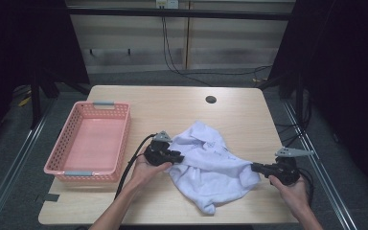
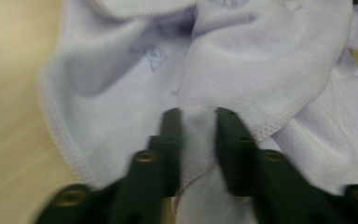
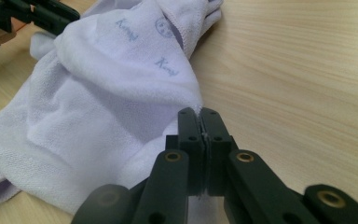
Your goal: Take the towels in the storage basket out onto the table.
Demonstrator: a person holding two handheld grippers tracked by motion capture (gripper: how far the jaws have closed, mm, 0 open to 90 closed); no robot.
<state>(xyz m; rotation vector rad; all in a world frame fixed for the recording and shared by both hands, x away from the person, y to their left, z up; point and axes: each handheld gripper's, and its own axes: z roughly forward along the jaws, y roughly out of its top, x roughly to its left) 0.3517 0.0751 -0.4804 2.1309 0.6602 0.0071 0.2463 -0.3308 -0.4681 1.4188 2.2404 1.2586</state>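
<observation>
Dark curtains are flanking a light wood bench (image 1: pixel 172 108), cables hanging down the wall behind it and a round grommet hole (image 1: pixel 211 99) sitting near the far edge. Pink basket (image 1: pixel 57 160) is sitting at the bench's left side, well apart from the cloth.

White cloth (image 1: pixel 211 165) is lying crumpled on the bench, right of centre toward the near edge, between the two hands. Faint blue print is showing on it in both gripper views.

Left hand-held gripper (image 1: pixel 176 157) is sitting at the cloth's left edge, pointing right. In the left gripper view the jaws are straddling a raised fold next to the stitched hem (image 2: pixel 279 122), and both pads are pressing on it with the fabric bunching up between them. So it's gripping the cloth (image 2: pixel 261 60). That frame is a bit blurred.

Right hand-held gripper (image 1: pixel 255 167) is sitting at the cloth's right corner, pointing left. In the right gripper view the jaws are standing fully together with a thin edge of the cloth (image 3: pixel 98 93) pinched in the seam between them, so this hand-held gripper (image 3: pixel 200 114) is clamping the corner. Left hand-held gripper (image 3: pixel 51 16) is also showing at that view's top left, on the cloth's far side.

Both forearms are coming in from the near edge, and the cloth is resting on the wood.
</observation>
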